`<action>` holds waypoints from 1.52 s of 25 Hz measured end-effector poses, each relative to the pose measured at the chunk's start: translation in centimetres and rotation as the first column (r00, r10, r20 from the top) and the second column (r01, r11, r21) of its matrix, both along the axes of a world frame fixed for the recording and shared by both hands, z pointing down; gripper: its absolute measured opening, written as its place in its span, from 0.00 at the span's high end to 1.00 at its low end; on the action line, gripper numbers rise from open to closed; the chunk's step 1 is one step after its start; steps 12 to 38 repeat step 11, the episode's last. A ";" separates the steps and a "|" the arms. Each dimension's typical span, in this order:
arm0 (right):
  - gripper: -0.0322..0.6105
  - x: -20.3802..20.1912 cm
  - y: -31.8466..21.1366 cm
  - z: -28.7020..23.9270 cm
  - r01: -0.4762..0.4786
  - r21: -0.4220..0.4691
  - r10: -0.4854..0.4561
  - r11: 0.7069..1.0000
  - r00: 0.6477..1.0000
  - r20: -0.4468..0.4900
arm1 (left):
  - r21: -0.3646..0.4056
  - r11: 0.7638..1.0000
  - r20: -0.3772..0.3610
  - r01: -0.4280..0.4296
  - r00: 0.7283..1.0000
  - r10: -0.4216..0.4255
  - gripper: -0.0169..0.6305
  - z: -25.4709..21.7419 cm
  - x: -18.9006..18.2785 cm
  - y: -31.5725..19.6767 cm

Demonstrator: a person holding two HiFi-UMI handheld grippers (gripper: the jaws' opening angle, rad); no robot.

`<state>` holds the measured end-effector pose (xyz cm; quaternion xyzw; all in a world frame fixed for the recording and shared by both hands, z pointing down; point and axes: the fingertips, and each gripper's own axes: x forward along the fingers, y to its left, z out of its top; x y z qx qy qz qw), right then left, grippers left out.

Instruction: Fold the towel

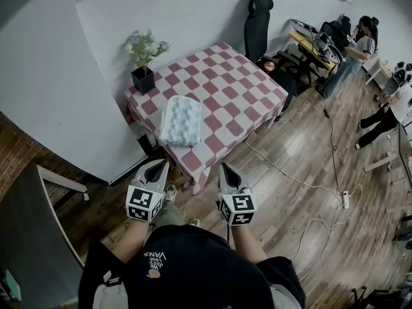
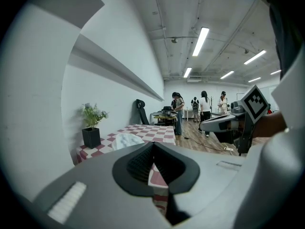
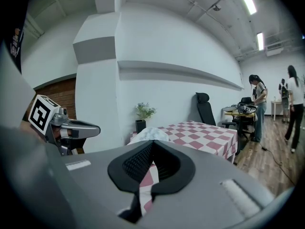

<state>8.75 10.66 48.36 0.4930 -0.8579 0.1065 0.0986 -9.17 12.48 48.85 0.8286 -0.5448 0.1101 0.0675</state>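
Note:
A pale, bumpy towel (image 1: 180,121) lies folded into a rectangle on the near left part of the red-and-white checked table (image 1: 225,82). Both grippers hang short of the table's near corner, over the wooden floor. My left gripper (image 1: 159,165) is shut with nothing in it. My right gripper (image 1: 225,167) is shut and empty too. In the left gripper view the towel (image 2: 125,140) shows beyond the closed jaws of the left gripper (image 2: 153,144). In the right gripper view the towel (image 3: 148,134) sits just past the right gripper (image 3: 153,143).
A potted plant (image 1: 143,76) stands at the table's left corner by the white wall. A black office chair (image 1: 256,24) is behind the table. People stand by a desk (image 1: 315,44) at the far right. Cables and a power strip (image 1: 344,198) lie on the floor.

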 end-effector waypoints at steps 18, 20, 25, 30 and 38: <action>0.94 0.0 -0.8 0.4 0.014 -0.017 -0.014 1.000 1.000 0.003 | -0.021 1.000 0.002 0.009 1.000 -0.009 0.97 0.4 0.2 -0.7; 0.94 0.0 -0.8 0.4 0.014 -0.017 -0.014 1.000 1.000 0.003 | -0.021 1.000 0.002 0.009 1.000 -0.009 0.97 0.4 0.2 -0.7; 0.94 0.0 -0.8 0.4 0.014 -0.017 -0.014 1.000 1.000 0.003 | -0.021 1.000 0.002 0.009 1.000 -0.009 0.97 0.4 0.2 -0.7; 0.94 0.0 -0.8 0.4 0.014 -0.017 -0.014 1.000 1.000 0.003 | -0.021 1.000 0.002 0.009 1.000 -0.009 0.97 0.4 0.2 -0.7; 0.94 0.0 -0.8 0.4 0.014 -0.017 -0.014 1.000 1.000 0.003 | -0.021 1.000 0.002 0.009 1.000 -0.009 0.97 0.4 0.2 -0.7</action>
